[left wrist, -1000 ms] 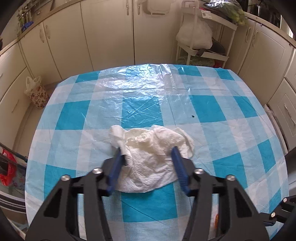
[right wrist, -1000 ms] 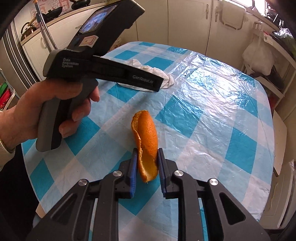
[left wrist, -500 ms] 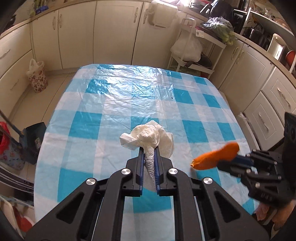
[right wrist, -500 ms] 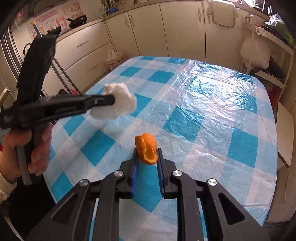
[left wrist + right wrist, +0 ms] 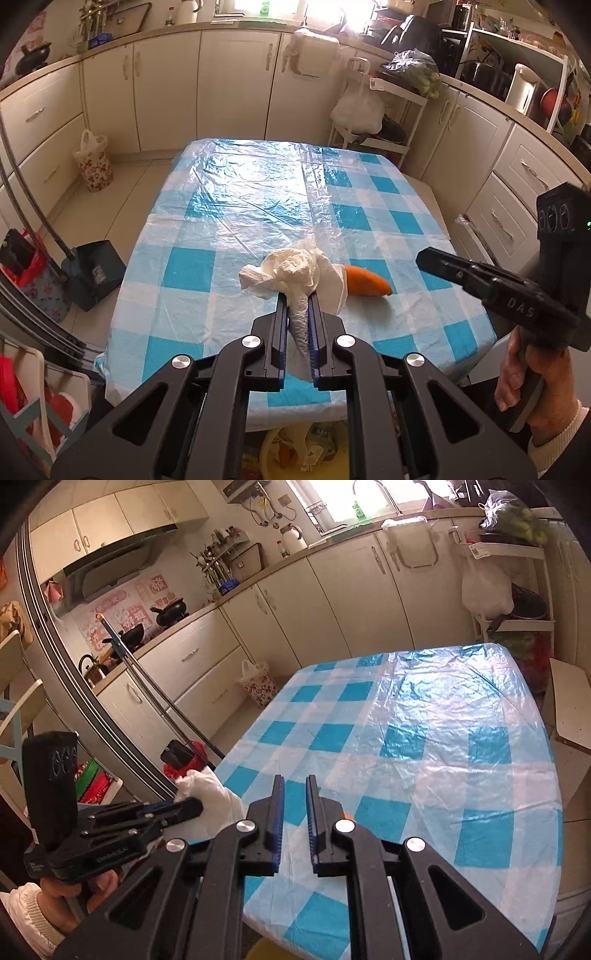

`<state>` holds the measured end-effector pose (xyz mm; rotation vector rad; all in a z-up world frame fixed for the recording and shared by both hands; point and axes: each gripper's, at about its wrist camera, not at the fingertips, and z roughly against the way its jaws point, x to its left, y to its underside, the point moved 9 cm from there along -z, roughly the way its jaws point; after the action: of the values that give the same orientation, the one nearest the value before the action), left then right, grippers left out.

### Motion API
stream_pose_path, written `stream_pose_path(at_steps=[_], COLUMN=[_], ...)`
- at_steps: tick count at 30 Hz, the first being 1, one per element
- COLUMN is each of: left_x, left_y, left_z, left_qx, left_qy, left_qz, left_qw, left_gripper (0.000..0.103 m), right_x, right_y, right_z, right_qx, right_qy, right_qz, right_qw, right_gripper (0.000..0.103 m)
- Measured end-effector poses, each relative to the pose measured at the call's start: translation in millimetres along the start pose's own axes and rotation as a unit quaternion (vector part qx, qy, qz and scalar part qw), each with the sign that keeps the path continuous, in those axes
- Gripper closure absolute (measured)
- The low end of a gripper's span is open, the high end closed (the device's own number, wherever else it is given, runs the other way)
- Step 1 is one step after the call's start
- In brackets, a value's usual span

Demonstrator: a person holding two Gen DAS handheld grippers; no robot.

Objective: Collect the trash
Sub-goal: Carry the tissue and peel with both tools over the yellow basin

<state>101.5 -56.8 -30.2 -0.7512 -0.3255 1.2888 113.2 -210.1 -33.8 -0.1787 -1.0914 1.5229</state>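
A: Left hand-held gripper (image 5: 298, 295)?
B: Jaws nearly together, clamped on a twisted tail of the paper towel (image 5: 291, 269). The crumpled bulk fans out just beyond the fingertips, clear of the checked surface (image 5: 229, 206).

A: Right hand-held gripper (image 5: 294, 779)?
B: Jaws closing, with a narrow gap left between the blue pads. Nothing is between them; only the tablecloth shows through the gap.

A: Orange peel (image 5: 365, 282)?
B: Loose. From the left wrist view it sits just right of the towel wad, ahead of the left fingertips and apart from the right one's tip. I cannot tell whether it lies on the surface or hangs in the air. In the right wrist view only an orange sliver shows, behind that hand-held gripper's right finger.

A: The two relative to each other?
B: The left is off to the right one's left side, towel end foremost. A person's hand (image 5: 532, 384) wraps the right grip.

A: Anything below?
B: A yellow container (image 5: 280, 454) with scraps, under the left hand-held gripper, past the near edge of the surface.
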Motion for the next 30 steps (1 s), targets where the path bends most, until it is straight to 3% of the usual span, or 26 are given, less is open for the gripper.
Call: stream_pose_path(at_steps=[1, 3, 4, 5, 13, 14, 17, 23, 30], left_x=[2, 7, 10, 13, 28, 30, 31, 23, 2], left_y=[3, 8, 11, 14, 33, 35, 39, 43, 54], left_z=[2, 7, 9, 10, 24, 27, 32, 42, 55], left_qx=[0.000, 0.001, 0.001, 0.001, 0.003, 0.003, 0.000, -0.007, -0.012], left_qy=[0.001, 0.003, 0.003, 0.004, 0.011, 0.011, 0.012, 0.018, 0.024], left_qz=[0.003, 0.009, 0.012, 0.014, 0.032, 0.033, 0.034, 0.026, 0.002], left_qw=[1.0000, 1.0000, 0.9999, 0.9999, 0.9994, 0.9994, 0.9993, 0.9995, 0.9996], left_gripper=[0.093, 0.093, 0.093, 0.093, 0.093, 0.093, 0.093, 0.093, 0.093], right_x=[-1, -8, -9, -9, -12, -12, -9, 12, 31], right_y=[8, 17, 21, 25, 39, 39, 43, 45, 49], right_z=[-5, -16, -24, -29, -94, -99, -105, -78, -16], right_qx=[0.015, 0.032, 0.043, 0.049, 0.104, 0.107, 0.119, 0.095, 0.037], right_qy=[0.007, 0.037, 0.045, 0.052, 0.129, 0.130, 0.120, 0.097, 0.049], right_qz=[0.001, 0.009, 0.015, 0.020, 0.100, 0.099, 0.096, 0.105, 0.054], right_qw=[1.000, 0.999, 0.998, 0.997, 0.981, 0.981, 0.981, 0.985, 0.997], right_gripper=[0.090, 0.068, 0.049, 0.045, 0.048, 0.061, 0.079, 0.081, 0.081])
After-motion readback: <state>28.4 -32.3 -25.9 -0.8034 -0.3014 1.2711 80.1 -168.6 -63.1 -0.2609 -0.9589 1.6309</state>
